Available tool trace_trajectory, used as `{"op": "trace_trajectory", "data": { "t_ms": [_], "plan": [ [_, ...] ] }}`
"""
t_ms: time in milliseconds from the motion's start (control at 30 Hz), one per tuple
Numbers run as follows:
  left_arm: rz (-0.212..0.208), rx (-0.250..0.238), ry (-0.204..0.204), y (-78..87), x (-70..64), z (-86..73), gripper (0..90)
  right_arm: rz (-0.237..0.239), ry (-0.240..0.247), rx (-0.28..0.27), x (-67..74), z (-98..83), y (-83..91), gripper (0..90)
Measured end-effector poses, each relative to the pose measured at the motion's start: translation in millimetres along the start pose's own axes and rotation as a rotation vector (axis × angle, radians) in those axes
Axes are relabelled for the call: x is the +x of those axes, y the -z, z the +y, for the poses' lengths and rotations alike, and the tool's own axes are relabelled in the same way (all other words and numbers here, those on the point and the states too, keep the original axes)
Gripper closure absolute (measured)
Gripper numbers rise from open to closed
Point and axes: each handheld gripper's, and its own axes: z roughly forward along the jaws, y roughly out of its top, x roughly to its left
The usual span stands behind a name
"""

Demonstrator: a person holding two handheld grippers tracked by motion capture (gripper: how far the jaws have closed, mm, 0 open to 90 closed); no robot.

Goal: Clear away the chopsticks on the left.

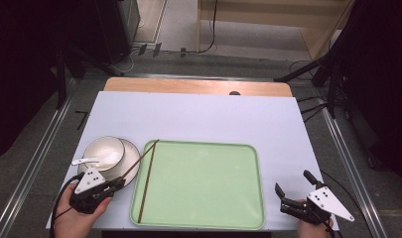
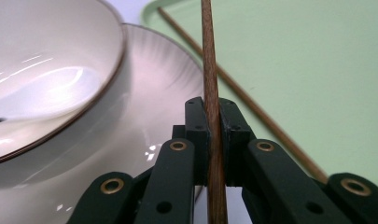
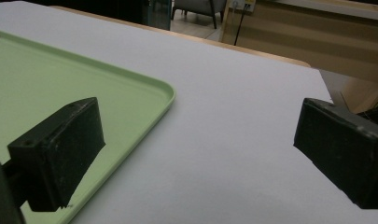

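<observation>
Left tool (image 2: 213, 140) is pinching a stiff, light, slippery chopstick (image 2: 210, 70) near its end; right tool (image 3: 196, 158) is gaping, empty.

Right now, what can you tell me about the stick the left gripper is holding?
It's a thin, dark brown chopstick, wood by the look of it. The left gripper pinches it between its shut black jaws. It slants over the plate toward the green tray's far left corner. A second chopstick lies in the tray.

My grippers (image 1: 120, 182) (image 1: 294, 188): black jaws, brass-ringed pivots, grey three-cornered plates with dark dots, black cables.
</observation>
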Motion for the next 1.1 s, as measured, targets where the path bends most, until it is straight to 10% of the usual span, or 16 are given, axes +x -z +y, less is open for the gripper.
{"op": "trace_trajectory", "data": {
  "t_ms": [633,1100],
  "plan": [
    [-0.15,0.033,0.065,-46.6,-70.9,11.9,84.8,0.0,0.0,-0.001,-0.1,0.1,-0.2,1.6],
    [-0.105,0.069,0.033,-61.7,-89.6,5.2,84.5,0.002,0.0,-0.001,-0.1,0.1,-0.1,1.7]
  ]
}}
